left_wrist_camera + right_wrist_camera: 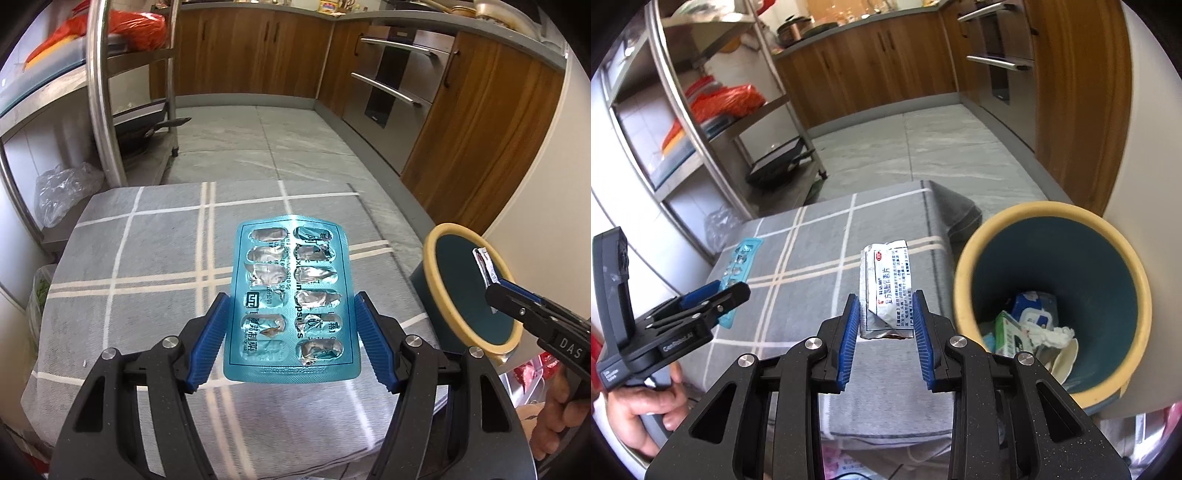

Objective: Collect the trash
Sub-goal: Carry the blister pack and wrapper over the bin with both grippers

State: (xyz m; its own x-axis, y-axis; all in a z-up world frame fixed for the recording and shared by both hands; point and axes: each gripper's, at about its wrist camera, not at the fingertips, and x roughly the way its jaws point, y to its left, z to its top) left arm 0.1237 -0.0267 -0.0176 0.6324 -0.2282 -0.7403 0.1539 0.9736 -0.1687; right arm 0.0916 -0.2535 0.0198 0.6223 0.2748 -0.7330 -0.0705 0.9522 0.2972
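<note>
**Teal blister pack and silver sachet held over the checked desk**

Teal foil covers the blister pack (291, 299), which the left claw (291, 341) grips by its two long edges between blue ribbed pads (208, 343). The pack has two columns of pockets, and the foil over them is torn and crumpled, with silver showing through. Dark print runs along its length, partly Chinese characters and partly Latin letters. The pack is held above the desk (129, 258), which is draped in a grey cloth with white check lines.

The right claw (885, 325) is closed on a sachet (886, 288), its blue pads (849, 332) pressing the lower sides. The sachet is silver at the edges with a white printed face bearing Chinese text and a small red mark; its top is ragged and slightly curled. It hangs over the desk's right part, just beside the bin (964, 295).

The bin stands at the desk's right edge, dark teal inside with a cream rim. Inside lie a green-and-white carton (1006, 332), a wipes pack (1034, 310), crumpled white tissue (1054, 336) and other scraps.

In the left view the sachet's thin edge (485, 264) shows in front of the bin's mouth (432, 280).
</note>
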